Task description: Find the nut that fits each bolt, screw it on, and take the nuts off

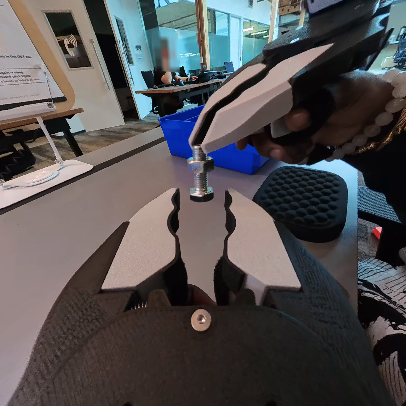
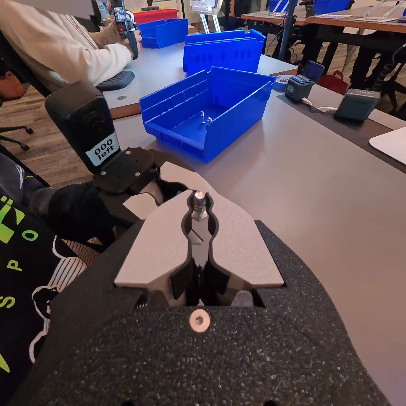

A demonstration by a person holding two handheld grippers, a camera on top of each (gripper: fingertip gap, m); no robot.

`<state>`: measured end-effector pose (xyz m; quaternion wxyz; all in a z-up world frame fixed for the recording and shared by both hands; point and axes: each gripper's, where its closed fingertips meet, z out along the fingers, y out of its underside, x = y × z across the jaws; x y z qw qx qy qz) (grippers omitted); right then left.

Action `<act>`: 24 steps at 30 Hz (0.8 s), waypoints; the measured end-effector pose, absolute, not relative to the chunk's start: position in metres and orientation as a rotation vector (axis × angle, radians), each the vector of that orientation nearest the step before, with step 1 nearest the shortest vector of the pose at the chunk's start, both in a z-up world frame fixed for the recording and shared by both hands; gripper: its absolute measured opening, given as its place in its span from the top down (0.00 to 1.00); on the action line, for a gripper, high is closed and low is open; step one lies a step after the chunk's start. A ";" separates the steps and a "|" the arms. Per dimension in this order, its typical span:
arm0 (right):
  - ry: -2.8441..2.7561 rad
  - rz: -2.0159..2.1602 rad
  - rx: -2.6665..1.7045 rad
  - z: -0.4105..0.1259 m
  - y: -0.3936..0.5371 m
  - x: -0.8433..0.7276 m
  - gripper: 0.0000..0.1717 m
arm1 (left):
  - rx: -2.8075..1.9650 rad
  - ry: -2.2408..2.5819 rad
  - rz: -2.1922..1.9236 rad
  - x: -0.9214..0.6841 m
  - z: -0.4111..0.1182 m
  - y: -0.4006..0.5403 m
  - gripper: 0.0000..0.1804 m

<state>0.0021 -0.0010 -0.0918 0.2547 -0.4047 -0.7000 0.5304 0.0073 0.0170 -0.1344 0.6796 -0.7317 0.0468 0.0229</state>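
The right gripper (image 1: 197, 146) comes down from above and pinches the threaded tip of a silver bolt (image 1: 200, 175), so that the bolt hangs upright with its hex head lowest, clear of the grey table (image 1: 109, 197). In the right wrist view the same bolt (image 2: 199, 203) stands between the narrowly parted fingertips (image 2: 175, 204), which press on its threads from both sides. A silver nut (image 1: 200, 165) sits on the shank just under those fingertips, roughly a third of the way down toward the head. The left gripper (image 1: 202, 197) lies directly below and in front of the bolt head, its jaws standing wide with nothing between them; the head hangs just beyond the two tips and neither pad touches it. Beyond the right gripper, farther across the table, stands a blue bin (image 2: 219, 123) holding two small metal pieces (image 2: 205, 118) that look like further bolts, though they are too small to tell for sure. A second blue bin (image 2: 222, 52) stands behind the first. To the right of the left gripper, near its right finger, a black dimpled wrist rest (image 1: 301, 202) lies on the table. To its left, well apart, a white stand base (image 1: 44, 173) rests on the table edge.
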 end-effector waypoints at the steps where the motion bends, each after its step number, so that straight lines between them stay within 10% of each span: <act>1: -1.898 1.444 -1.102 -0.092 -0.001 0.002 0.95 | -1.632 0.105 0.047 0.009 -0.133 0.017 0.79; 24: -1.853 1.576 -0.995 -0.081 -0.009 0.008 0.86 | -1.573 0.124 -0.118 0.019 -0.130 0.015 0.90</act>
